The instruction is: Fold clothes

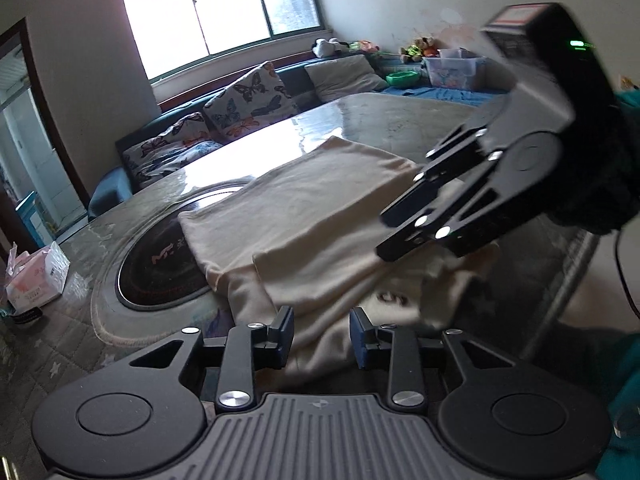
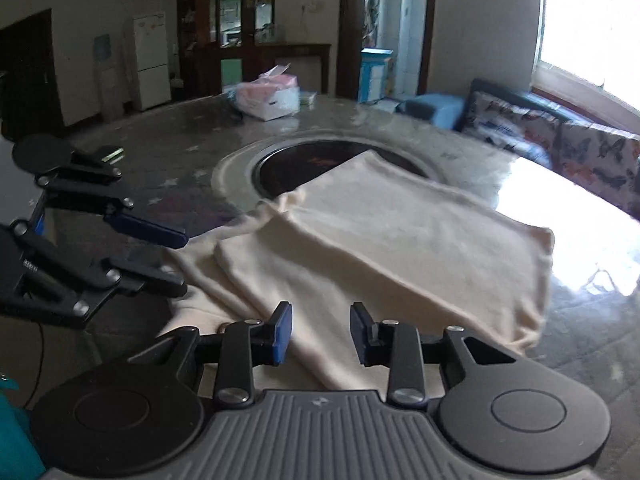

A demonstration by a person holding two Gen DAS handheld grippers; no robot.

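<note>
Both your grippers' fingers, left gripper [image 1: 322,338] and right gripper [image 2: 320,336], stand spread and empty over the near edge of the cream garment [image 2: 400,248], whose long axis runs away across the bench [image 2: 172,168], right gripper nearer its middle

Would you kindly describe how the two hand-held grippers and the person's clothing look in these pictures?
Each hand-held gripper, left and right, is matte black with round pivot discs, silver screws, a ribbed grey plate and blue pads. The right one's body carries a green light and a thin black cable. The person wears a teal sleeve.

blurred: right gripper [image 1: 384,236] | hidden: cloth's [image 1: 320,216] near edge
</note>
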